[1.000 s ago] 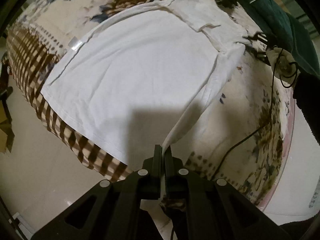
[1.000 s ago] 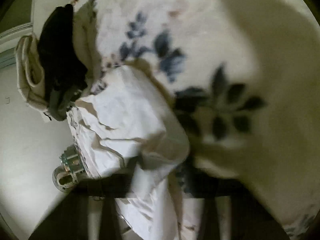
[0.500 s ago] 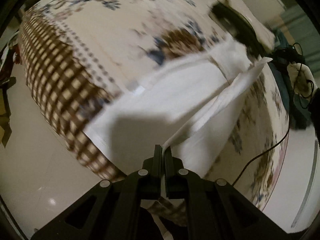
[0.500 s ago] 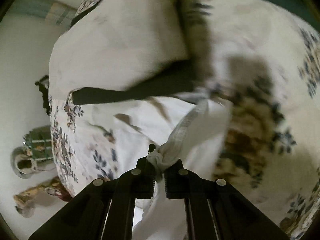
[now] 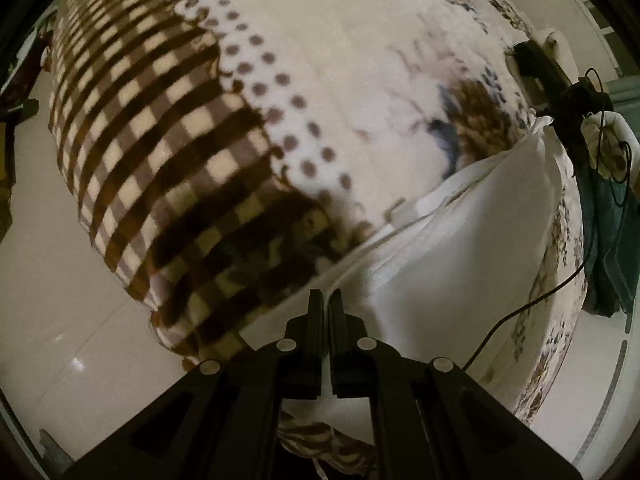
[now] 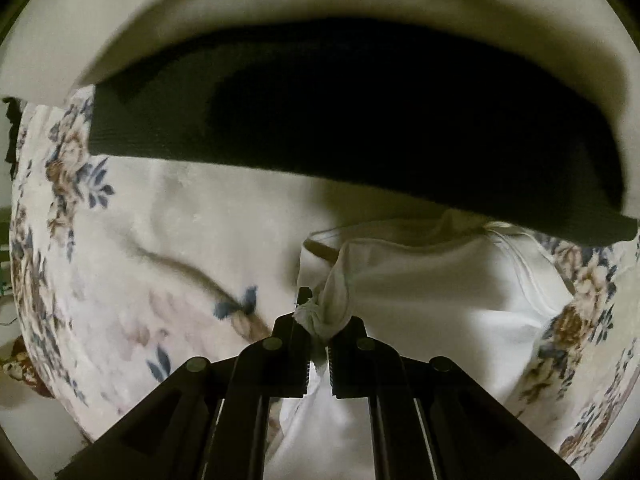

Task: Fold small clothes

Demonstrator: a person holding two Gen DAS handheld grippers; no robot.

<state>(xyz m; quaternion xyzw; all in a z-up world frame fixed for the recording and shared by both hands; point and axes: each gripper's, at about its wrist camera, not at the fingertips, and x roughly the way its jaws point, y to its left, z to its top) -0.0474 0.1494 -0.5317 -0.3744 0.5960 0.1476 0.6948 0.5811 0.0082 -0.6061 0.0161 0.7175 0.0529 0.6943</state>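
Observation:
A white T-shirt point(image 5: 472, 240) lies on the flower-patterned bed cover, one half folded over the other. My left gripper point(image 5: 327, 300) is shut on the shirt's thin hem edge, which runs taut from the fingers up to the right. In the right wrist view the same white T-shirt point(image 6: 432, 300) spreads to the right of the fingers. My right gripper point(image 6: 320, 316) is shut on a bunched wad of its fabric, near the collar end. The shirt's lower part is hidden behind both grippers.
The bed cover point(image 5: 360, 60) has a brown checked border point(image 5: 160, 160) hanging over the bed's edge above a pale tiled floor point(image 5: 60, 320). A black cable point(image 5: 532, 300) and dark green cloth point(image 5: 608, 240) sit at the right. A black headboard band point(image 6: 340, 120) crosses above the shirt.
Both grippers have carried the shirt's edge sideways across the bed, folding it over itself. The flat spread shirt is now doubled. The right gripper now faces the headboard.

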